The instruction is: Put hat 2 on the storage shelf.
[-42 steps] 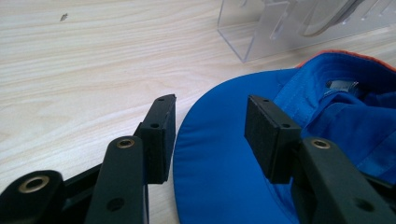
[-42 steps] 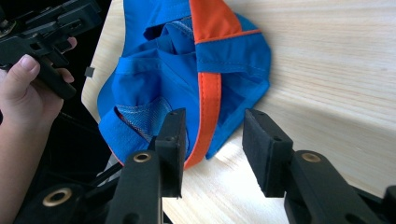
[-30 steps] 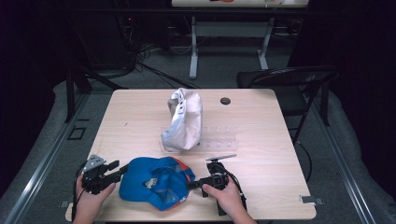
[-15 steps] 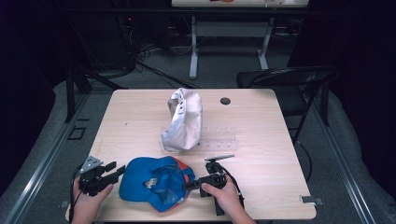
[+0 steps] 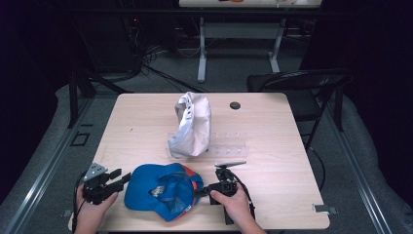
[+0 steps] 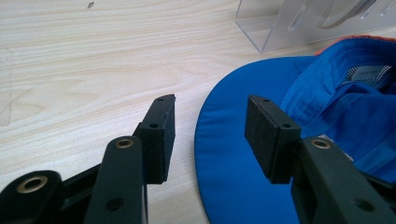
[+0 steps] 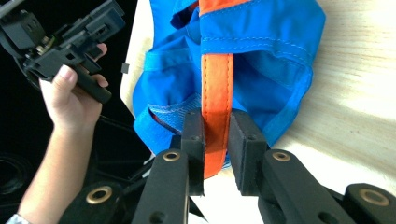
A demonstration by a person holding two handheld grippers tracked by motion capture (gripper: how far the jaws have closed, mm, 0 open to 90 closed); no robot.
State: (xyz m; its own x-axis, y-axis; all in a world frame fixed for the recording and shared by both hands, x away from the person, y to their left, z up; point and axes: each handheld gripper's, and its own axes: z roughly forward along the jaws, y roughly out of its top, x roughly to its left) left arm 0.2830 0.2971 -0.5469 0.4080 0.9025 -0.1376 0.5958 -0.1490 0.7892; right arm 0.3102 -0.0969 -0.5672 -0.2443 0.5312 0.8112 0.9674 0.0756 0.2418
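The right gripper (image 7: 216, 154) has just been closing, and its jaws now clamp the orange strap (image 7: 216, 98) of the blue cap (image 5: 162, 189). The strap runs straight out from between the pads, along the gripper's own line, so its long axis and the jaws' reach agree; any pull, I judge, will draw the cap lengthwise toward that hand.

The left gripper (image 6: 210, 135) is released, its pads well apart. The cap's brim (image 6: 233, 154) lies flat on the table (image 5: 141, 122), and its curved edge passes under the gap, with one pad over bare wood and the other over blue cloth. The brim is below the jaws rather than between them; I judge the gripper must dip and slide forward to take it.

In the high view the cap sits at the near edge, between the two hands, brim toward the left gripper (image 5: 119, 178), strap toward the right (image 5: 200, 191). A white cap (image 5: 191, 126) rests on a clear stand (image 5: 229, 144) farther back.
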